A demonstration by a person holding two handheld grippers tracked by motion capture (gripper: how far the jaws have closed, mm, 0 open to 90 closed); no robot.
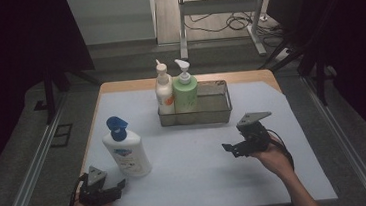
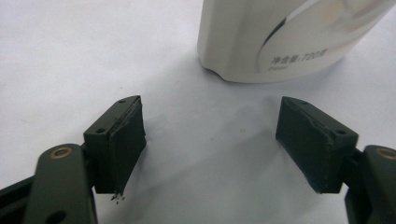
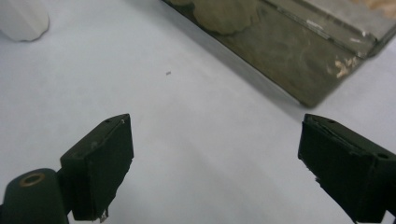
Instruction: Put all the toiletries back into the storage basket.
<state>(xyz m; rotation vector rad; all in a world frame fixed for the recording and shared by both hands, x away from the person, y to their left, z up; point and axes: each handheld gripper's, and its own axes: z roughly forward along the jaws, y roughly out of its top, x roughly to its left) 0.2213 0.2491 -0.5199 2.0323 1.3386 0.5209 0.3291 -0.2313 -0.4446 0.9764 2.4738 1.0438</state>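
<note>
Left gripper (image 1: pixel 109 189) waits wide and empty at the near left, beside the blue-capped bottle (image 1: pixel 126 150), probably to grasp it; right gripper (image 1: pixel 235 147) also stands wide. Its own view shows the bottle base (image 2: pixel 285 42) just ahead. Right gripper view faces the metal tray (image 3: pixel 299 60).
</note>
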